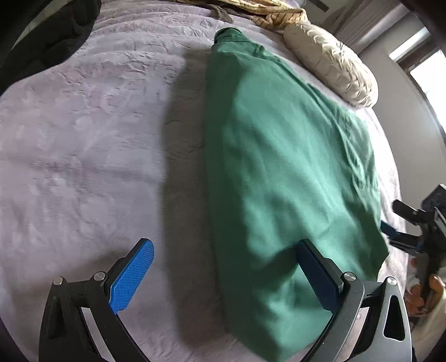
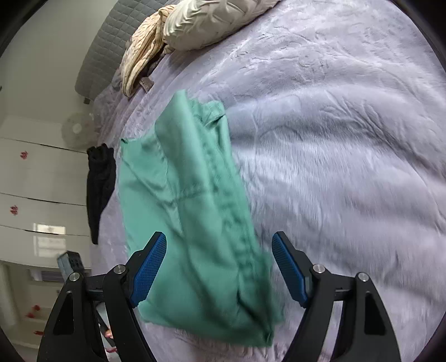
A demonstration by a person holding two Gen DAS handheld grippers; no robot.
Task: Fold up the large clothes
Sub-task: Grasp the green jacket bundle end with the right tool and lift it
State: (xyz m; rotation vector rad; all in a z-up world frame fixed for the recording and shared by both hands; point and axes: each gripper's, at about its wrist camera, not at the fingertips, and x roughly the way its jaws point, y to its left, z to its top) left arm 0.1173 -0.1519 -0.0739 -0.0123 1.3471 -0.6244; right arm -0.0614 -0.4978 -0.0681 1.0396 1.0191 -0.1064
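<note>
A green garment (image 1: 278, 167) lies folded into a long strip on the lilac fluffy bedspread (image 1: 83, 139), collar end far from me. My left gripper (image 1: 227, 267) hovers open over its near left edge; one blue finger (image 1: 133, 275) is above the bedspread, the other above the cloth. In the right wrist view the same garment (image 2: 195, 208) runs away from me, and my right gripper (image 2: 218, 267) stands open above its near end, pinching nothing. The right gripper (image 1: 404, 225) also shows at the garment's right edge in the left wrist view.
A cream pillow (image 1: 331, 64) and a yellow striped blanket (image 1: 273, 14) lie at the head of the bed. A black garment (image 2: 99, 183) hangs over the bed's left side. White drawers (image 2: 33, 181) and a fan (image 2: 76, 129) stand beyond.
</note>
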